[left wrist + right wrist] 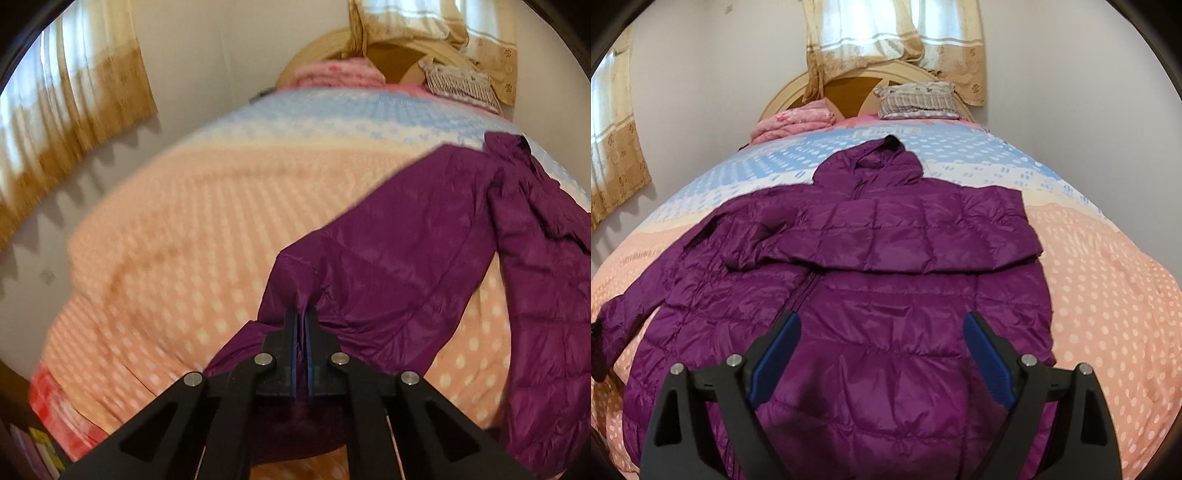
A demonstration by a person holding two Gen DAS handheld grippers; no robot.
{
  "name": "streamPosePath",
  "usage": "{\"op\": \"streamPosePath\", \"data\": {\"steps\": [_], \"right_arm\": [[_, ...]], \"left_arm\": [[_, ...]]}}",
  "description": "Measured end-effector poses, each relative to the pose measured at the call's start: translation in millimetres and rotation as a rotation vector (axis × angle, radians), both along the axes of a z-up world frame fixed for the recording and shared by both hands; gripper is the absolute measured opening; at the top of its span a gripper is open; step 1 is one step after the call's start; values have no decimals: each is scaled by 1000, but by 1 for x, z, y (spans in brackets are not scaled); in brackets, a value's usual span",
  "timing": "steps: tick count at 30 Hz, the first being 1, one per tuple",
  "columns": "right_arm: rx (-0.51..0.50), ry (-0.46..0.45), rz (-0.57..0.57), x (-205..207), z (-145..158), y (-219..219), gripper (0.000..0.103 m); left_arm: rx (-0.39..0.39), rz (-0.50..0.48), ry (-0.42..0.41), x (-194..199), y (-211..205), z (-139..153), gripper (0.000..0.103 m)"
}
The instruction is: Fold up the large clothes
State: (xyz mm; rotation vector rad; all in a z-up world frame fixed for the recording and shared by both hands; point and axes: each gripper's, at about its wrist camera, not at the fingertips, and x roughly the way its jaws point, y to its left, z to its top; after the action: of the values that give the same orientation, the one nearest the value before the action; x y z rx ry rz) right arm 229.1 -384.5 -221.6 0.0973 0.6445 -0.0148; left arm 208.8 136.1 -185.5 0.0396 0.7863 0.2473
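Purple hooded puffer jacket spread on bed, frame centre. Sleeve cuff clamped in left gripper fingers. Right gripper fingers held wide apart, nothing gripped.

Dotted bedspread, pillow (headboard end), curtains

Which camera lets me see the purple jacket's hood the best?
The right wrist view. There the hood lies flat at the top of the purple jacket, whole and sharp on the bed. The left wrist view is blurred and shows mostly a sleeve pinched in the left gripper; the hood cannot be made out.
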Motion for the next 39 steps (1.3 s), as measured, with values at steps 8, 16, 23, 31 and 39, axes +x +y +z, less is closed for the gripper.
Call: {"op": "streamPosePath", "data": {"steps": [8, 16, 23, 31, 39], "right_arm": [[-30, -3, -91, 5, 2, -28, 92], [-60, 20, -234, 6, 7, -84, 92], [-43, 38, -258, -4, -5, -110, 92], [-28, 72, -233, 0, -17, -114, 92], [-16, 74, -145, 12, -7, -93, 92]], "left_arm": [[87, -85, -162, 39, -36, 71, 1], [119, -325, -248, 101, -166, 105, 1], [113, -522, -223, 132, -299, 88, 4], [66, -630, -185, 136, -378, 64, 65], [102, -593, -265, 128, -343, 83, 92]]}}
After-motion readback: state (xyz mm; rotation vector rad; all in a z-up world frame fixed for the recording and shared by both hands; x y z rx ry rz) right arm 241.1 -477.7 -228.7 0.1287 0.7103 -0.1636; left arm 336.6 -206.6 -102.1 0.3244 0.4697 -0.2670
